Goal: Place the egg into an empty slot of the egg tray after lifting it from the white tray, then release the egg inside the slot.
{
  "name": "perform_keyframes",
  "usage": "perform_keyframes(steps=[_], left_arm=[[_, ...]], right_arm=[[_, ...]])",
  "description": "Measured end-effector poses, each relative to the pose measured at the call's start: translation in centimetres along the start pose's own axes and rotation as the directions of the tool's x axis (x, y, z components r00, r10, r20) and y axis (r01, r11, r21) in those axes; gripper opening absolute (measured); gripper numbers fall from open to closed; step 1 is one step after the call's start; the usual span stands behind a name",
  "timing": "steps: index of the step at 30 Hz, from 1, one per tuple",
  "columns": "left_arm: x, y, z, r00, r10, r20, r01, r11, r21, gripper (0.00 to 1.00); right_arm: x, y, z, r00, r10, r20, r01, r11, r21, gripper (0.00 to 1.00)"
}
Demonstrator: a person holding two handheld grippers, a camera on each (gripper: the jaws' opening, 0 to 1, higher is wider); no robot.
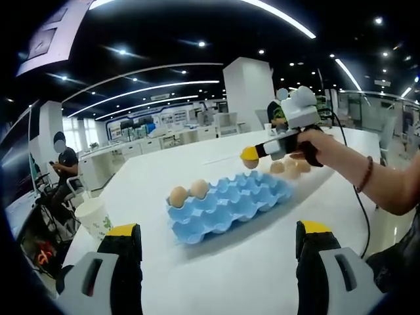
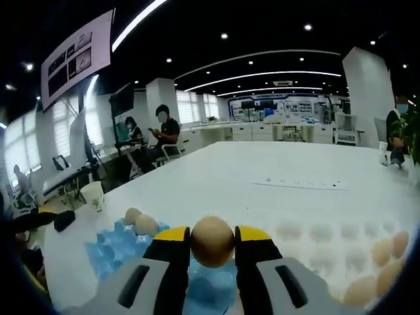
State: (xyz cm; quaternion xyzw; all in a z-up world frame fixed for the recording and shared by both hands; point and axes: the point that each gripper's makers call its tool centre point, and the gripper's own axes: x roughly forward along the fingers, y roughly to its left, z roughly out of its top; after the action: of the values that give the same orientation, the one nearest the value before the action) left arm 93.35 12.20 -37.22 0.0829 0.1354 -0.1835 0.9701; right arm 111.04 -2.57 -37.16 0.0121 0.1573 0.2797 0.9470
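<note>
The right gripper clamps a brown egg at lower centre, above the blue egg tray. The left gripper is spread open, holding nothing.

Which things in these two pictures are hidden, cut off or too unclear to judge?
- Right gripper view: the right gripper and its egg cover much of the blue egg tray.
- Right gripper view: the white tray looks washed out; the edge cuts off its eggs.
- Left gripper view: the white tray sits behind the right gripper and hand.
</note>
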Motion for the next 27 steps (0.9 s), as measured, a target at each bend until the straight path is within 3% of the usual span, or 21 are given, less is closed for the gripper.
perform_keyframes(steps=[15, 27], left_arm=[[-0.3, 0.2, -0.1, 1.000, 0.003, 0.001, -0.003, 1.000, 0.006, 1.00], [-0.5, 0.2, -0.4, 1.000, 0.001, 0.000, -0.001, 1.000, 0.003, 1.00]], right_arm=[[0.9, 2.4, 0.1, 0.999, 0.050, -0.002, -0.050, 0.999, -0.013, 0.27], [2.2, 5.8, -0.2, 0.990, 0.144, 0.002, -0.144, 0.989, -0.020, 0.27]])
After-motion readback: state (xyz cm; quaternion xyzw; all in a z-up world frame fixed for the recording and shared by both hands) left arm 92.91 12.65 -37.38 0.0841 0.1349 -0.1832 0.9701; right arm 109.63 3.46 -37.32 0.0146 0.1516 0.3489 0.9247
